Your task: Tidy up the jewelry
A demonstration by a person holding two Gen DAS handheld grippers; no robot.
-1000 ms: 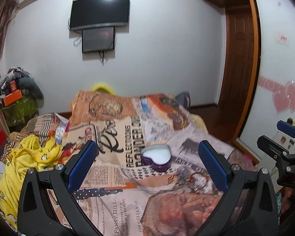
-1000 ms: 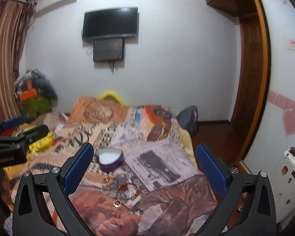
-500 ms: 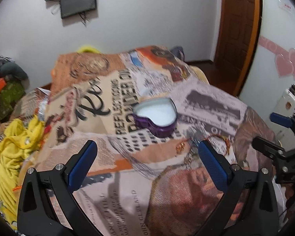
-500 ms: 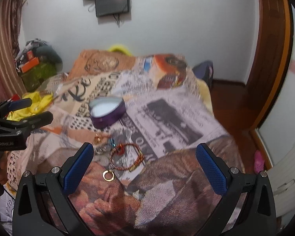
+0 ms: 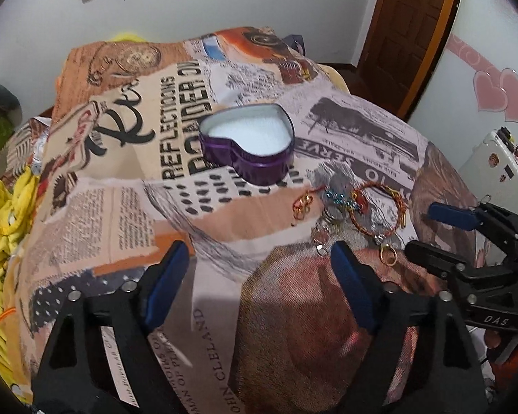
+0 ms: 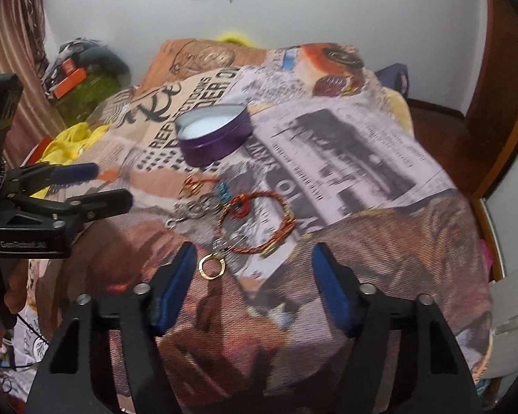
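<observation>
**Heart tin's open, jewelry's all still on the bed**

So there's a purple heart-shaped tin (image 5: 248, 146) sitting lidless on the newspaper-print blanket (image 5: 127, 207). Inside I only see a plain white lining, no pieces in it that I can make out.

The jewelry is in a loose clump on the blanket at about 4 o'clock from the tin, near it but not touching: a red-and-gold bracelet (image 6: 259, 222), a gold ring (image 6: 211, 266) at the bracelet's 7 o'clock, a small coppery piece (image 5: 302, 205) and a teal bit (image 5: 338, 200) closer to the tin. Some silvery stuff is tangled in there too, too blurry to name.

Left gripper (image 5: 260, 276) has just been closing but its jaws are still apart, nothing between them. Same for the right gripper (image 6: 253, 281): just been closing, still spread, pinching nothing, the ring just inside its left finger.
</observation>
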